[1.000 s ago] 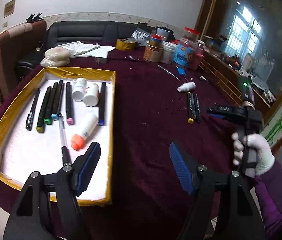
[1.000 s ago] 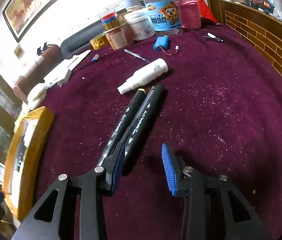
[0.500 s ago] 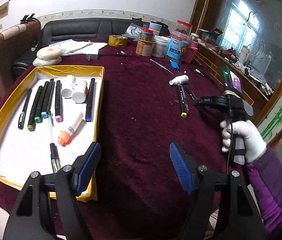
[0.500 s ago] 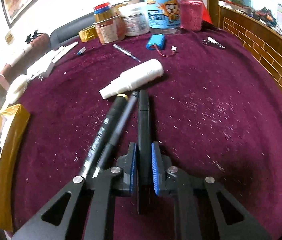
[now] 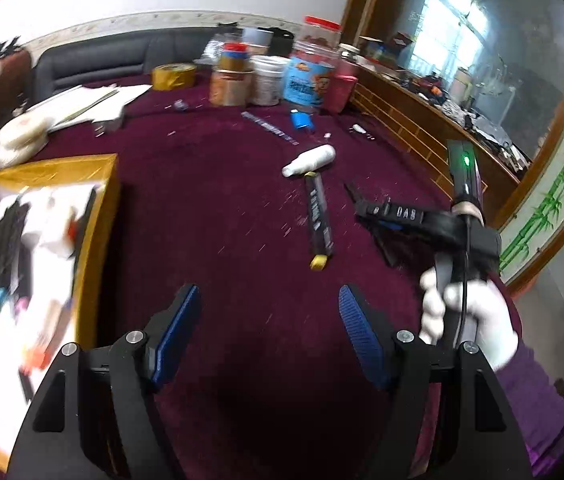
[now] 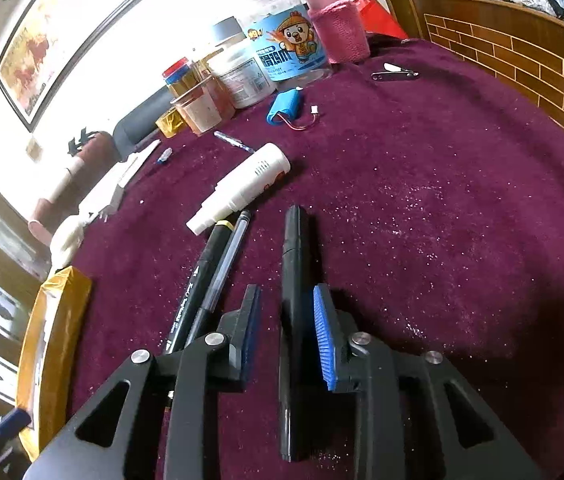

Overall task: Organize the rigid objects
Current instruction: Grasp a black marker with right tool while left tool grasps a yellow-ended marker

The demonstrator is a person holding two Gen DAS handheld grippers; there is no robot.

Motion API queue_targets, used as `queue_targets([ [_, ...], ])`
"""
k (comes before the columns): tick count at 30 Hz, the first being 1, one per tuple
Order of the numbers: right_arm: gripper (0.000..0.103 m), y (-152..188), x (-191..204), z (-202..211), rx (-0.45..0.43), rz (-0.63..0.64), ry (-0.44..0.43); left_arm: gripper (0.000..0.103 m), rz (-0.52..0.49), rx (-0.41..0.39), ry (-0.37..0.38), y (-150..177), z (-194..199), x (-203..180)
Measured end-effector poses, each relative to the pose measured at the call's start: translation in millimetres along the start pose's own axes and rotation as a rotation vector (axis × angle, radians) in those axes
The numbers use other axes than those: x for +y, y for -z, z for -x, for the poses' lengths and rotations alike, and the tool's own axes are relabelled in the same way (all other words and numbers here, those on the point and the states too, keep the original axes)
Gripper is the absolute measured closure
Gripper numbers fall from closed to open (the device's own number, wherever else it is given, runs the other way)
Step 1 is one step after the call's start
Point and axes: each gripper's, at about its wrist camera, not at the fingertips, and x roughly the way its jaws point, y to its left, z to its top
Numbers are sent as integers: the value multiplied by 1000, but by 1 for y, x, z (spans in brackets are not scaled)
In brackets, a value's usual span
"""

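The right gripper [image 6: 286, 322] has its jaws partly spread, with a black marker [image 6: 295, 264] between them. The marker lies against the blue pad of the right finger [image 6: 323, 336]; a gap shows on the left side, so whether it is truly pinched cannot be told. Its long axis runs near to far, tip pointing away toward the jars; its near end is hidden under the gripper body. Just left lie a yellow-capped marker [image 6: 198, 280] and a thin pen [image 6: 226, 256], parallel and touching, with a white bottle [image 6: 242, 186] beyond them, tilted across. Open maroon tablecloth [image 6: 441, 220] stretches to the right as far as the brick-patterned edge.

The left gripper [image 5: 270, 320] hangs with jaws wide apart, holding nothing, over bare cloth. The yellow-rimmed tray [image 5: 98, 208] at left is blurred; its contents are hard to make out.
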Motion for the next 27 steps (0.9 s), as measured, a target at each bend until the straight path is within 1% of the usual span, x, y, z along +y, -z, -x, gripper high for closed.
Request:
queue_targets([
  [4,79,0,-5,1,0,-28,-42,32,-25,20,32,-25,-40,-12],
  [6,79,0,-8,1,2,-41,-59,32,-52,41,21,-34,-62,-19],
  [10,73,0,-8,0,4,-40,-83,33,-97,92,-4,-49,-101,-29],
  [12,72,0,-8,0,6,-39,-93,33,-96,122,2,-54,-118,-28],
  [13,72,0,-9,0,6,-41,-97,33,-92,132,-7,-55,-124,-26],
  [16,72,0,-11,1,8,-50,-111,33,-82,150,-50,-56,-138,-19],
  [17,71,0,-12,1,9,-55,-117,30,-79,154,-44,-55,-140,-16],
  [19,71,-1,-13,0,11,-61,-126,30,-80,152,-29,-55,-142,-15],
  [22,70,-1,-14,0,12,-67,-134,31,-92,141,-41,-56,-140,-16],
  [27,70,-1,-14,1,12,-67,-135,33,-40,139,6,-57,-140,-5],
])
